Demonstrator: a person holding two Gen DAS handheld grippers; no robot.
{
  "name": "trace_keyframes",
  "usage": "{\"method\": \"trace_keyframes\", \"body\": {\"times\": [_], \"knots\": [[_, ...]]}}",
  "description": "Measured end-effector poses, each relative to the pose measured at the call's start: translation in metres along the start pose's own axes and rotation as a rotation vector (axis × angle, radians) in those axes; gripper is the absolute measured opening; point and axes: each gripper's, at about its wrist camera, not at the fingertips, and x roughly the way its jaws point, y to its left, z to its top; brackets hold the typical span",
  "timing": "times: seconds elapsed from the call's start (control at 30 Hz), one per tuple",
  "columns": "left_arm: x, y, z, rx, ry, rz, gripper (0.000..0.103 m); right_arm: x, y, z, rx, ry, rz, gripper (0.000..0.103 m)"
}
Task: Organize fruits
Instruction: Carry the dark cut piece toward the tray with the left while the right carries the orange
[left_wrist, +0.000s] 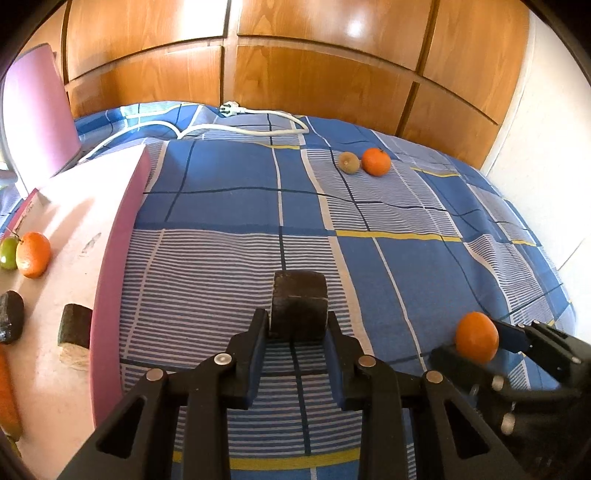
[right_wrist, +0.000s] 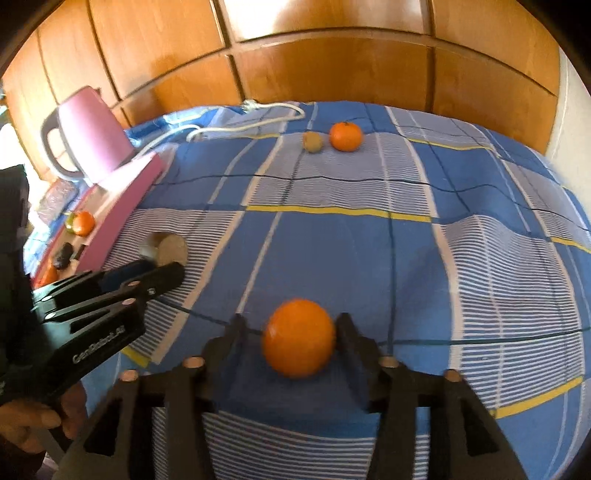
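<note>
- The left tool (left_wrist: 297, 325) is clenched on a dark chunk (left_wrist: 299, 304), held over the bed (left_wrist: 406, 266) just right of the pink tray (left_wrist: 122, 236); with so little of it gripped, it may be dropped short of the tray.
- The right tool (right_wrist: 295, 332) brackets an orange (right_wrist: 298, 338), and contact is seen only at the right finger; if unclamped, the orange may be rolled away across the soft bed.
- A kiwi (left_wrist: 349, 162) and another orange (left_wrist: 376, 161) lie far off.

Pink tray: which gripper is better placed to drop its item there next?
Left. The left gripper is already shut on a dark chunk just beside the pink tray. The right gripper stands open around the orange, farther from the tray.
</note>
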Motion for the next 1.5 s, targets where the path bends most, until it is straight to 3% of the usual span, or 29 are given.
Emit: {"method": "trace_keyframes", "body": {"times": [0.17,0.33,0.43,0.63,0.7,0.73,0.9,1.07,1.13,1.37,1.5], "knots": [[-0.001,0.003,0.0,-0.009,0.0,-0.025,0.03,0.005,0.016,-0.002,-0.078,0.002,-0.045,0.073],[-0.001,0.016,0.003,-0.082,0.011,-0.092,0.03,0.005,0.005,0.003,-0.006,-0.022,-0.059,0.073],[-0.002,0.015,0.004,-0.076,0.01,-0.094,0.03,0.01,-0.007,0.008,0.045,-0.048,-0.095,0.073],[-0.003,0.019,0.005,-0.094,0.012,-0.117,0.037,0.015,-0.01,0.008,0.036,-0.092,-0.112,0.073],[-0.004,0.018,0.008,-0.093,0.009,-0.103,0.052,0.013,-0.014,0.005,0.046,-0.108,-0.095,0.073],[-0.006,0.017,0.009,-0.093,0.007,-0.087,0.054,0.012,-0.016,0.005,0.055,-0.114,-0.084,0.073],[-0.009,0.012,0.018,-0.047,-0.022,-0.025,0.057,0.01,-0.024,0.005,0.094,-0.135,-0.024,0.078],[-0.01,-0.006,0.025,0.057,-0.062,-0.008,0.057,0.012,-0.02,0.006,0.08,-0.123,-0.036,0.081],[-0.007,-0.011,0.027,0.084,-0.058,-0.006,0.056,0.015,-0.017,0.008,0.06,-0.107,-0.038,0.086],[0.018,-0.007,0.025,0.056,0.016,0.023,0.027,0.019,-0.01,0.008,0.007,-0.076,-0.083,0.087],[0.017,-0.007,0.019,0.063,-0.005,0.024,0.027,0.015,-0.01,0.003,0.008,-0.095,-0.088,0.086]]}}
